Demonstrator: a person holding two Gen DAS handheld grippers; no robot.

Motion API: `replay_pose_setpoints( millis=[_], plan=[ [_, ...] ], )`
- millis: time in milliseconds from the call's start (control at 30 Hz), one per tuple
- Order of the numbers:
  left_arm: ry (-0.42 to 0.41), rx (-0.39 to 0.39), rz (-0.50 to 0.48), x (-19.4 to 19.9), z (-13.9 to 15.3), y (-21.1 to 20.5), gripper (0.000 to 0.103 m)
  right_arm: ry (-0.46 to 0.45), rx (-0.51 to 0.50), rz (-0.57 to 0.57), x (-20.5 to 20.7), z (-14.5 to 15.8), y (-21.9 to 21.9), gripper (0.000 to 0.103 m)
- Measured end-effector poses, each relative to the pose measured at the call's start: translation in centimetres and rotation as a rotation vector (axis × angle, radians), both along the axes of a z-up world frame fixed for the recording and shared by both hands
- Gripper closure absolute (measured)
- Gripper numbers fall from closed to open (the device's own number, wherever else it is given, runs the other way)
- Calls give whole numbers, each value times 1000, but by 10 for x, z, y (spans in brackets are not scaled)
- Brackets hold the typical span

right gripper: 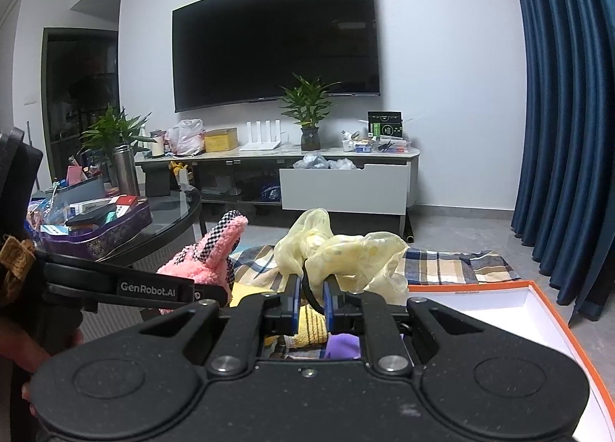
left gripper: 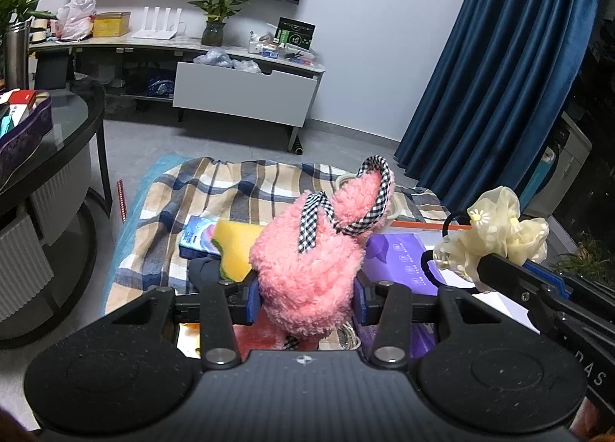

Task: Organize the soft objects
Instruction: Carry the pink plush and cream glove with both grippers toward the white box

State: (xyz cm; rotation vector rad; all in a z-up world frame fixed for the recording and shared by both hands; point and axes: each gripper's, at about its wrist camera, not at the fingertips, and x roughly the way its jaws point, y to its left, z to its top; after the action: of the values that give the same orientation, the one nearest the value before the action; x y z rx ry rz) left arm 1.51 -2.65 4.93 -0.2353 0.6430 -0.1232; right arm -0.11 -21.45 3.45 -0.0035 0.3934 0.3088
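While both items are held aloft, I treat each grip as the main source of risk. My left gripper (left gripper: 305, 294) has its jaws closed partway on the pink plush pouch (left gripper: 307, 261), pinching only its lower body; the checked strap (left gripper: 369, 207) and the upper lobe stand free above the jaws. Because the plush compresses, I judge that it could slide out if I tilt or swing the rig sharply, and the loose strap could snag on the other tool.

My right gripper (right gripper: 311, 297) has its jaws nearly closed on the yellow scrunchie (right gripper: 346, 253), apparently gripping only a fold of sheer fabric and the black elastic band (left gripper: 449, 224). I judge that this thin fabric could pull through the pads, or the band could loop over a fingertip and resist release.

Both items hang above the plaid blanket (left gripper: 230, 188) on the floor, near the orange-edged box (right gripper: 538, 311) to the right. The two tools sit close together, so a collision is possible.

Several details stay unresolved. The tool bodies hide the area directly below both jaws. I cannot identify the purple item (left gripper: 399, 253) or the yellow item (left gripper: 236, 246) beneath the pouch, nor tell whether they are soft. The box is cut off at the frame edge, and the right wrist view shows only part of its interior.
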Motion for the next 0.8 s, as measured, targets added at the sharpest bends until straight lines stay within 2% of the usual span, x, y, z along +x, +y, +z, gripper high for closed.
replay_pose_setpoints(
  millis=[800],
  plan=[
    [-6, 28, -76, 16, 3, -39, 58, -13, 21, -94, 4, 4, -36, 88]
  ],
)
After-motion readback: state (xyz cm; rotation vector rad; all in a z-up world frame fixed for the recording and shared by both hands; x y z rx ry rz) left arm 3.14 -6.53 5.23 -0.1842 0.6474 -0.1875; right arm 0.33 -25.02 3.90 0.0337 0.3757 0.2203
